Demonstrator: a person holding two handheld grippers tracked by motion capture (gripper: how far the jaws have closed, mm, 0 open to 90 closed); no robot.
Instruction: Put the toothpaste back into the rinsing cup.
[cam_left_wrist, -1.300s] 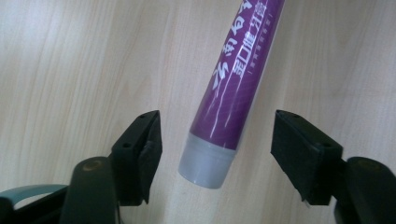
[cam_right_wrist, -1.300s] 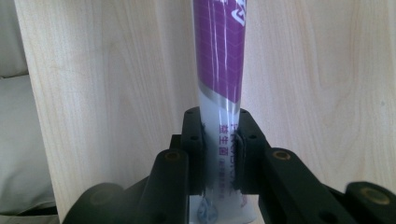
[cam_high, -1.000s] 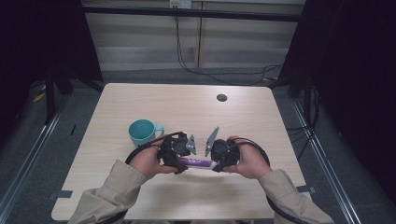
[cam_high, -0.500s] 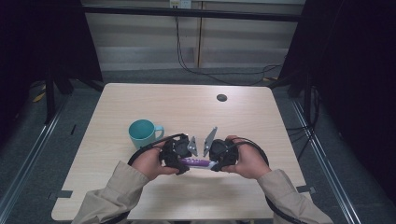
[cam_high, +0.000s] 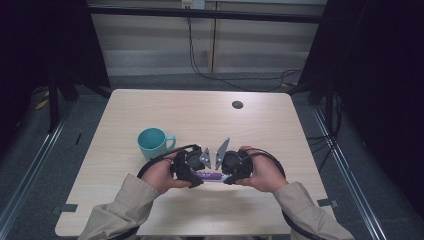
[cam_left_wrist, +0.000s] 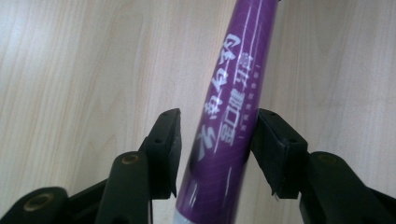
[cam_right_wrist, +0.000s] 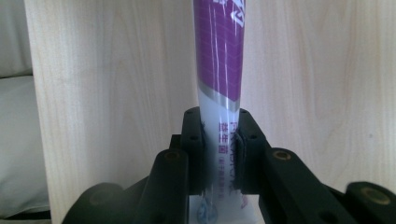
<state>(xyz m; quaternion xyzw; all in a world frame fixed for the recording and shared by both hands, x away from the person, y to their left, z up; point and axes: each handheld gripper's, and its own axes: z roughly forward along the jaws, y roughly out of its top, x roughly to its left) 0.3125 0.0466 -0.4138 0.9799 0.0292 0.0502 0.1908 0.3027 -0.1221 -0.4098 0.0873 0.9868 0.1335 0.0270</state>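
Note:
A purple tube (cam_high: 208, 176) with white lettering is held level just above the wooden table (cam_high: 260, 130), near its front edge. My right gripper (cam_high: 224, 177) is shut on the tube's white end (cam_right_wrist: 224, 135), both pads pinching it flat. From the other side, my left gripper (cam_high: 197, 178) straddles the purple body (cam_left_wrist: 229, 107). Its jaws have just been closing and now sit right beside the tube (cam_left_wrist: 219, 140) without clearly squeezing it. A person's hands hold both grippers, which face each other.
A teal mug (cam_high: 152, 142) stands on the table just behind and left of the left hand. A small black round spot (cam_high: 237, 104) lies near the table's far edge. Cables (cam_high: 270, 160) loop from both grippers.
Both hands and the tube stay where they were. No shift is visible in the high view.

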